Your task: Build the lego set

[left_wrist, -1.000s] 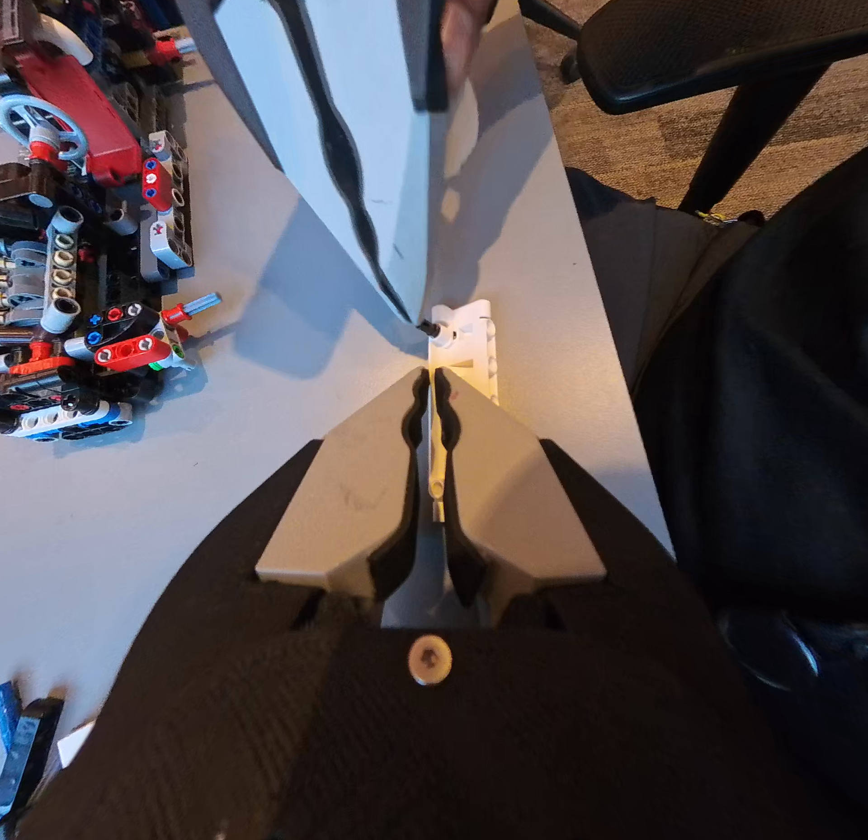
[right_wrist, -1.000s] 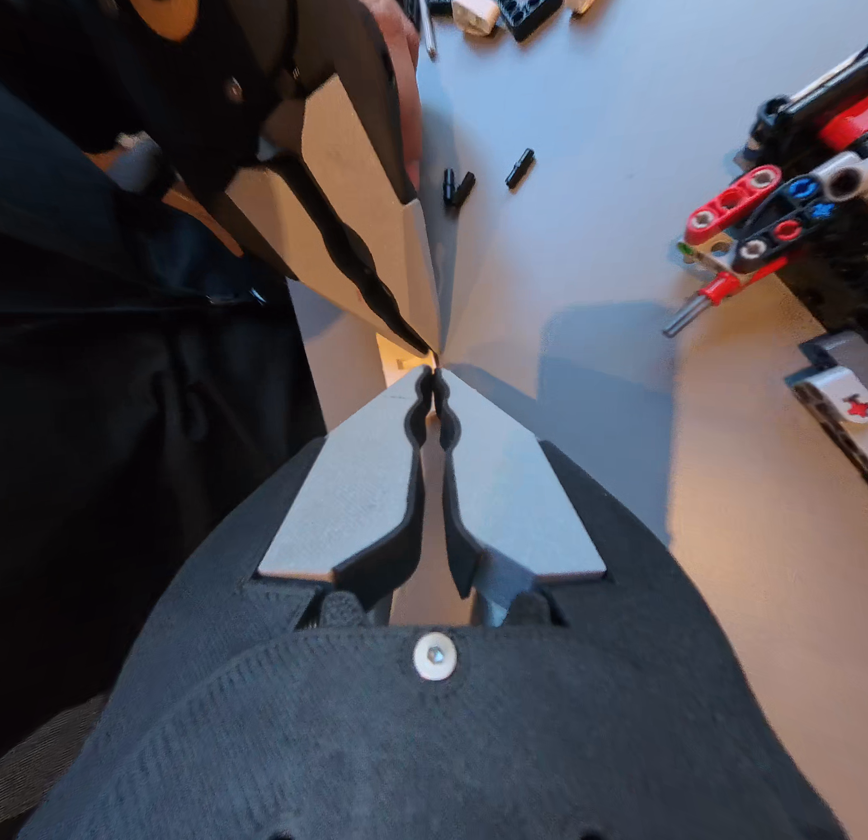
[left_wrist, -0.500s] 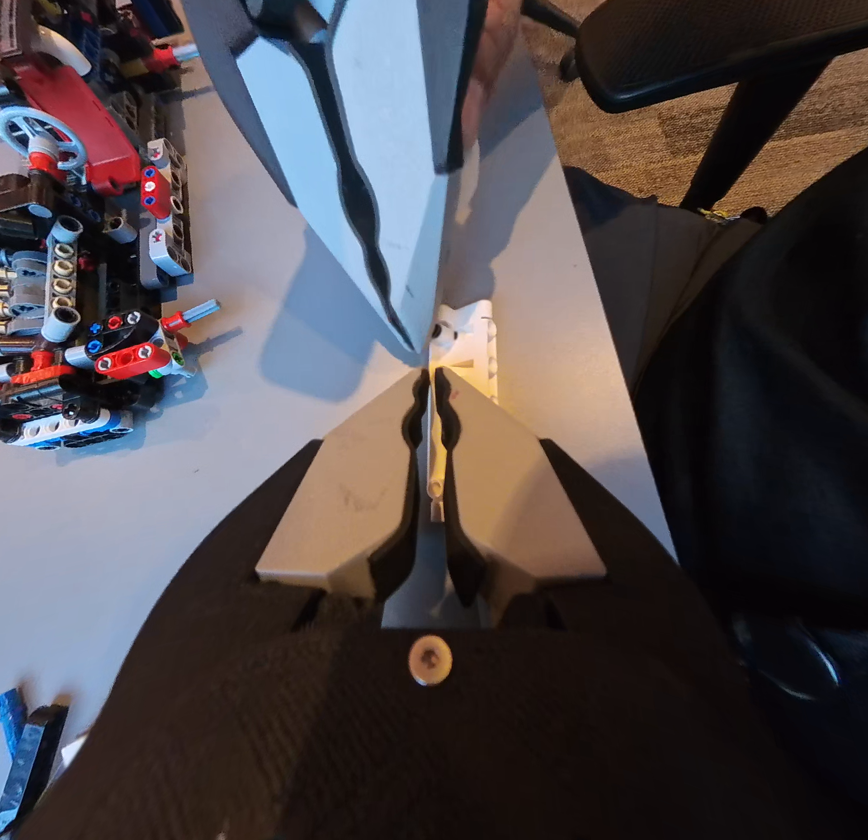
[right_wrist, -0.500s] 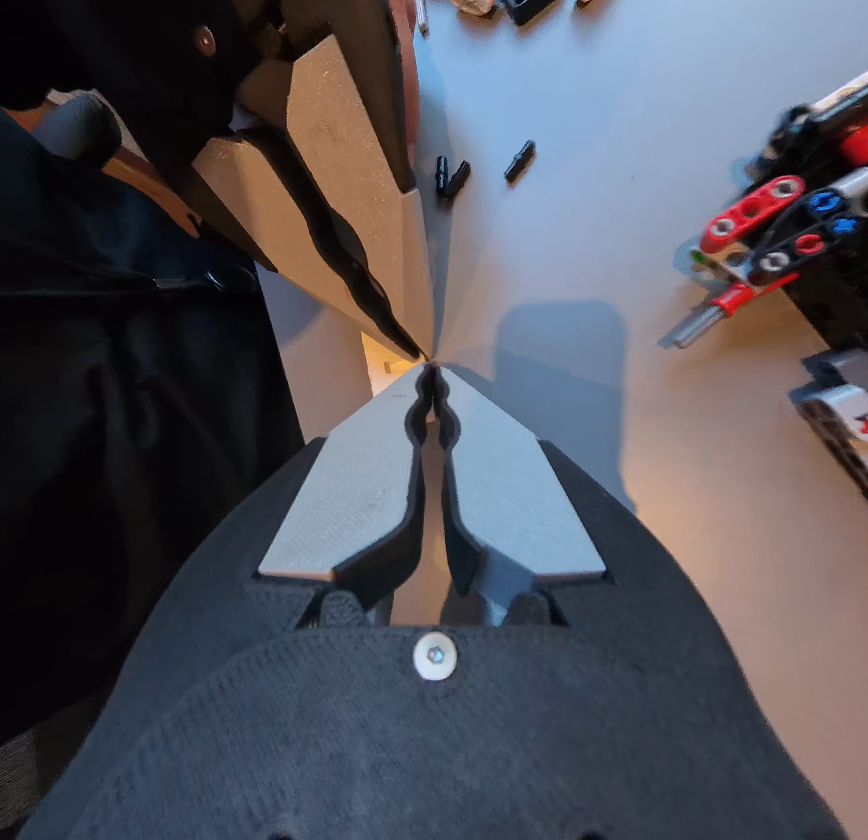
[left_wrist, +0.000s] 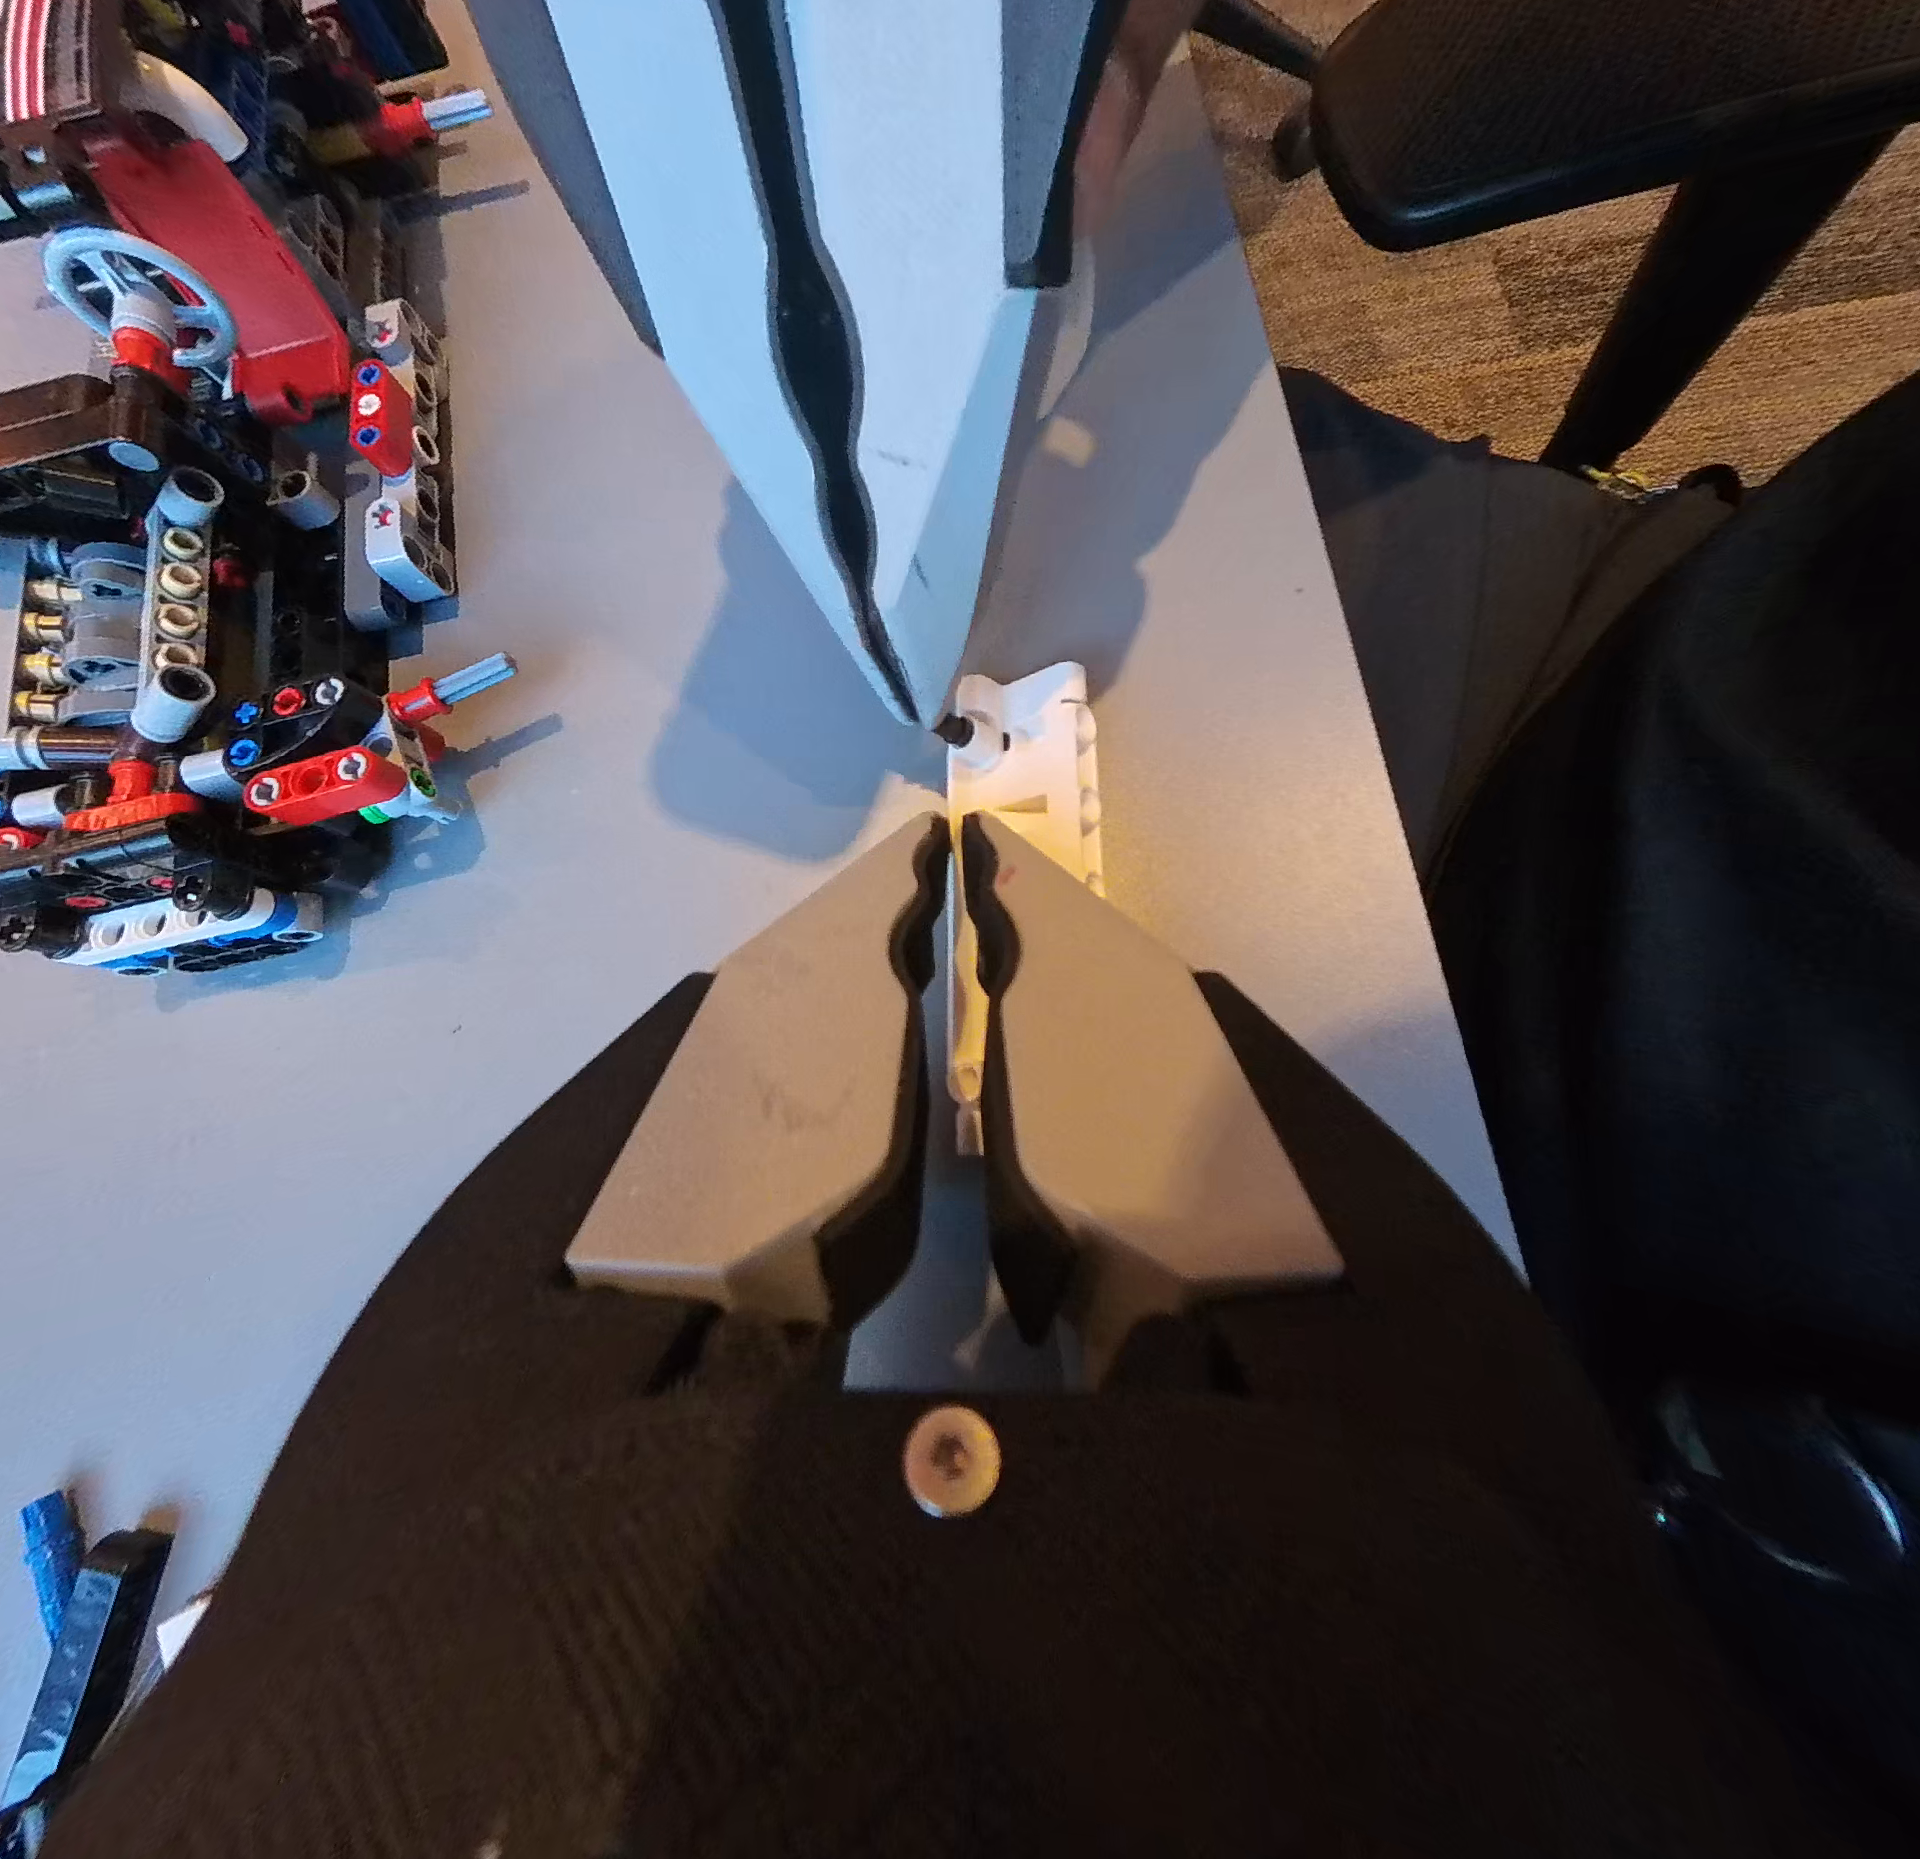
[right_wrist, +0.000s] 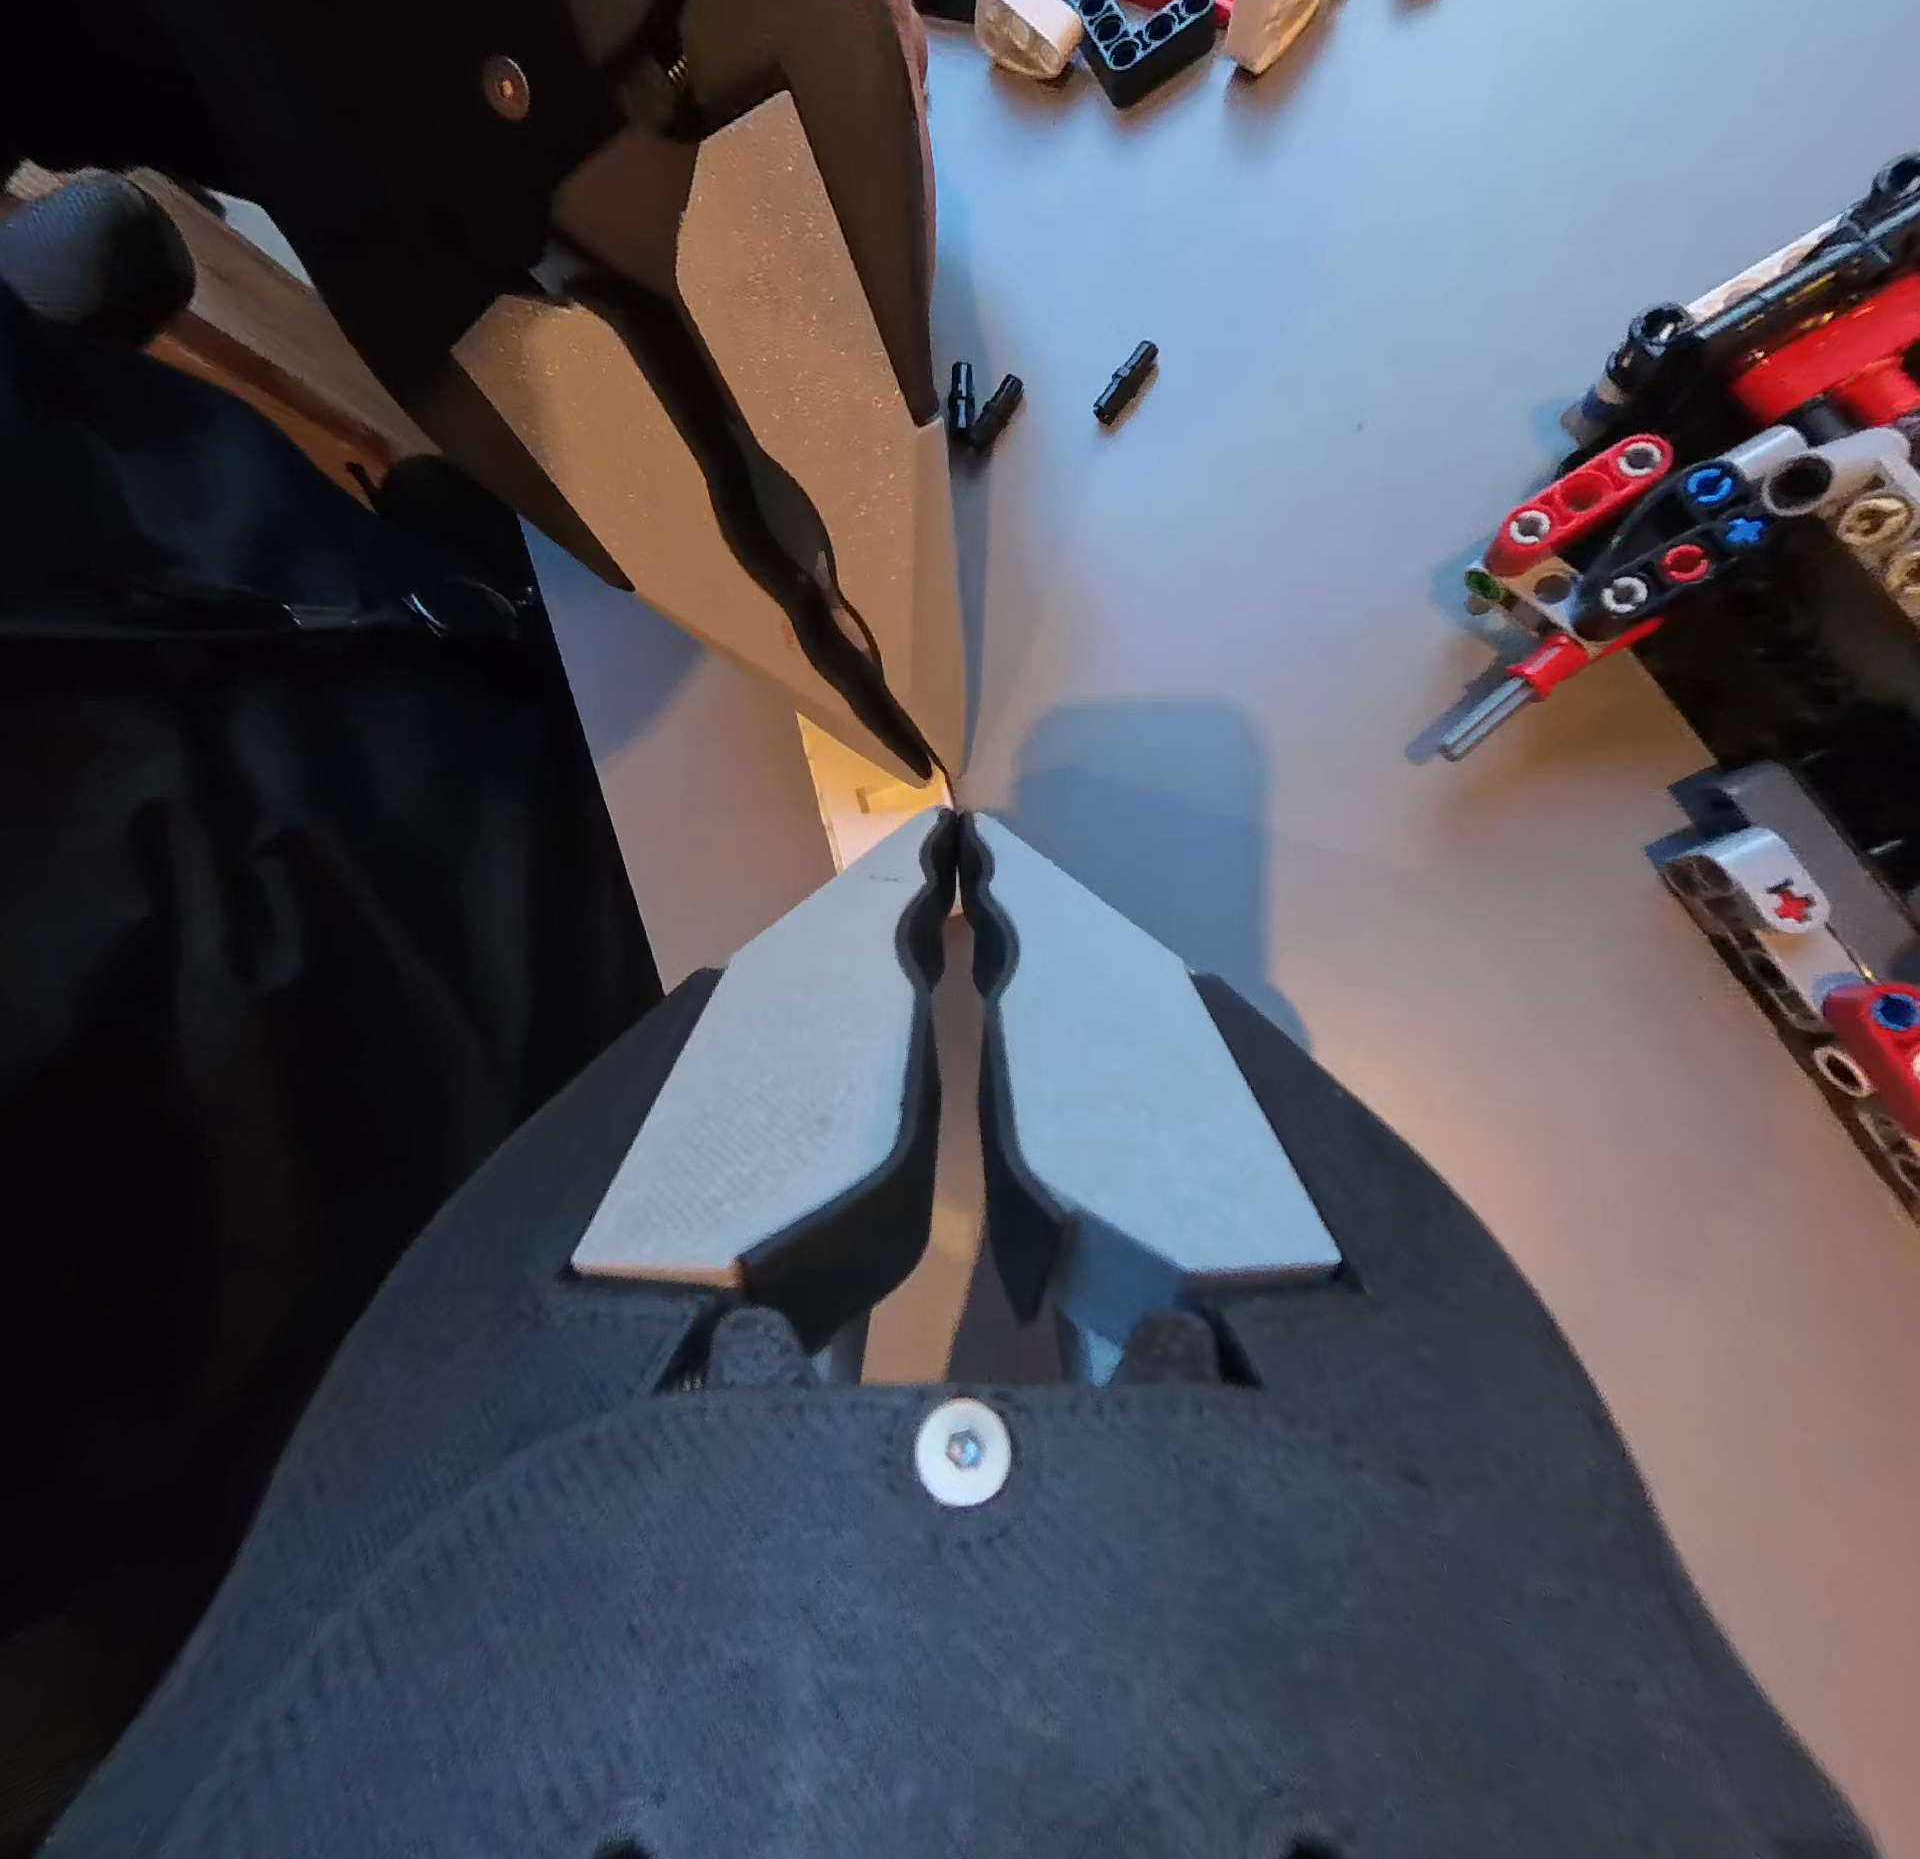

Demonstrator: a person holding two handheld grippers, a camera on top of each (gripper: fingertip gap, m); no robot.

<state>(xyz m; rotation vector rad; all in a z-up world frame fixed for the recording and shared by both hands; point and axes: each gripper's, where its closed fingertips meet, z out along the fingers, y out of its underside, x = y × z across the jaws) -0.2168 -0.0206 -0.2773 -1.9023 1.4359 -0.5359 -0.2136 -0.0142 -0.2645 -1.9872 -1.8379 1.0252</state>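
My left gripper [left_wrist: 956, 822] is shut on a white lego panel [left_wrist: 1039, 760] and holds it edge-on just above the grey table near its right edge. A small black pin [left_wrist: 954, 733] sits in a hole at the panel's far end. My right gripper [right_wrist: 956, 820] is shut, and in the left wrist view its tip [left_wrist: 914, 713] comes down from above onto the pin's outer end. In the right wrist view the left gripper [right_wrist: 930, 770] meets mine tip to tip. Only a sliver of the panel [right_wrist: 862, 801] shows there, and the pin is hidden.
A partly built red, black and grey lego vehicle [left_wrist: 208, 562] stands left of the grippers; it also shows in the right wrist view [right_wrist: 1766, 562]. Loose black pins [right_wrist: 1122, 386] and several loose pieces [right_wrist: 1122, 12] lie beyond. An office chair [left_wrist: 1558, 95] stands past the table edge [left_wrist: 1351, 666]. Less than 4 cm separates the two grippers' tips.
Half a second ago the right gripper's tip had pressed in over the pin and hid it. It has drawn back a little and the pin shows again. The left gripper has kept still.
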